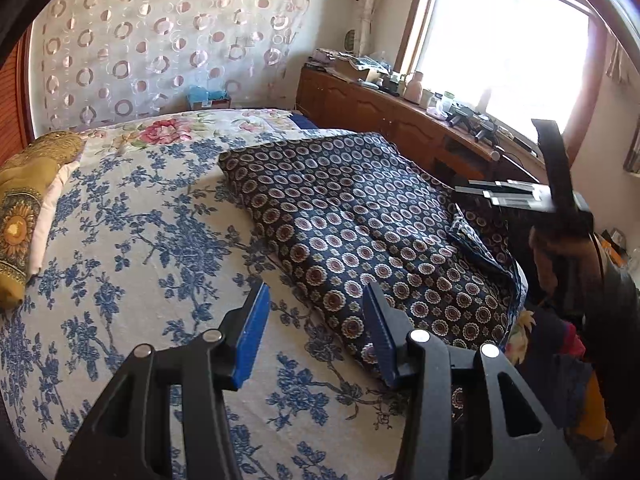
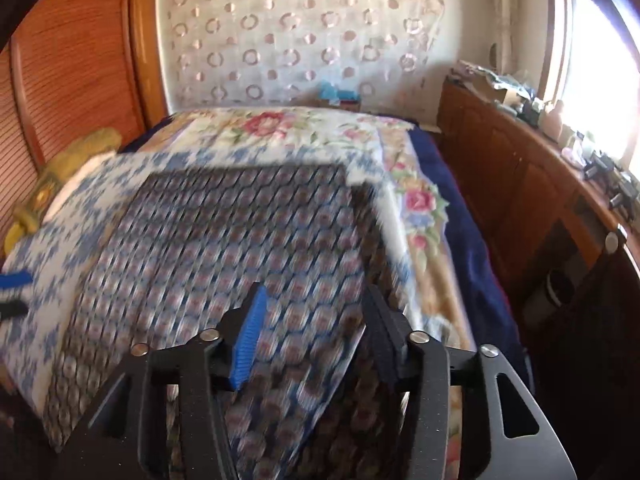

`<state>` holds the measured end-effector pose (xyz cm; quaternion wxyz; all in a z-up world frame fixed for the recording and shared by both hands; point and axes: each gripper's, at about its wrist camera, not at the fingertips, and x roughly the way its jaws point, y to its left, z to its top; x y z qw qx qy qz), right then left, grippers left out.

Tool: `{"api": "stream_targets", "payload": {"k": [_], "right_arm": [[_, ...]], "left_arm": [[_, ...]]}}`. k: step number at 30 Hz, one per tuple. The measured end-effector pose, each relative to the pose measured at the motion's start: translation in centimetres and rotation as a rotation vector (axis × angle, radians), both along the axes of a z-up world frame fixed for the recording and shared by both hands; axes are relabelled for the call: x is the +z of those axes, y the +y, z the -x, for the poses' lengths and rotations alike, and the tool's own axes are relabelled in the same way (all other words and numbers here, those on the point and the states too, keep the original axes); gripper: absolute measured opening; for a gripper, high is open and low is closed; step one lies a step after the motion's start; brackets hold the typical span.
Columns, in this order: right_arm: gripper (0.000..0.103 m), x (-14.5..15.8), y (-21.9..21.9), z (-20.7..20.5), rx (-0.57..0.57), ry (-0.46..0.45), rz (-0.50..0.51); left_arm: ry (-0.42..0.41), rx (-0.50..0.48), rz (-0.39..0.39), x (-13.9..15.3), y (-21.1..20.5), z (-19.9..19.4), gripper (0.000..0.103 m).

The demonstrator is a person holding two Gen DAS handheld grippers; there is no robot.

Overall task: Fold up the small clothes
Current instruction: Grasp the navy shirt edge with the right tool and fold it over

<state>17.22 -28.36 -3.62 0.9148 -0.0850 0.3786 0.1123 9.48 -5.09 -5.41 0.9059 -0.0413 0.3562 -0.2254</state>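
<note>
A: Left wrist first. What do you see?

B: My left gripper [image 1: 316,332] hangs over the bed [image 1: 140,240], jaws about half open, nothing between them. The dark patterned cloth [image 1: 360,232] lies folded on the sheet, ahead and to the right. Its near edge runs just past the right finger [image 1: 380,336]; I can't tell if they touch.

A: And the right wrist?

B: Blurred. My right gripper [image 2: 316,336] sits above the same cloth [image 2: 224,248], which spreads under and ahead of it. Jaws are parted about halfway and grip nothing. A blue pad of the left gripper [image 2: 16,280] shows at the far left edge.
</note>
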Motion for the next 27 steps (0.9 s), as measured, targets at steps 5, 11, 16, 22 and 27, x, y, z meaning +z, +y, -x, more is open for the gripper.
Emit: {"api": "stream_targets", "payload": {"k": [5, 11, 16, 22, 27], "right_arm": [[0.057, -1.4, 1.0, 3.5, 0.036, 0.006, 0.007], [0.057, -3.0, 2.5, 5.5, 0.070, 0.005, 0.024], [0.057, -4.5, 2.3, 5.1, 0.029, 0.004, 0.090], [0.048, -5.0, 0.5, 5.3, -0.015, -0.001, 0.060], [0.007, -5.0, -0.8, 6.1, -0.009, -0.010, 0.023]], "left_arm": [[0.001, -0.018, -0.019, -0.2, -1.2, 0.2, 0.047], [0.007, -0.038, -0.040, -0.6, -2.4, 0.4, 0.047], [0.007, -0.048, -0.051, -0.8, -2.9, 0.6, 0.047], [0.014, -0.046, -0.049, -1.0, -3.0, 0.6, 0.047], [0.011, -0.048, -0.048, -1.0, -3.0, 0.8, 0.047]]}}
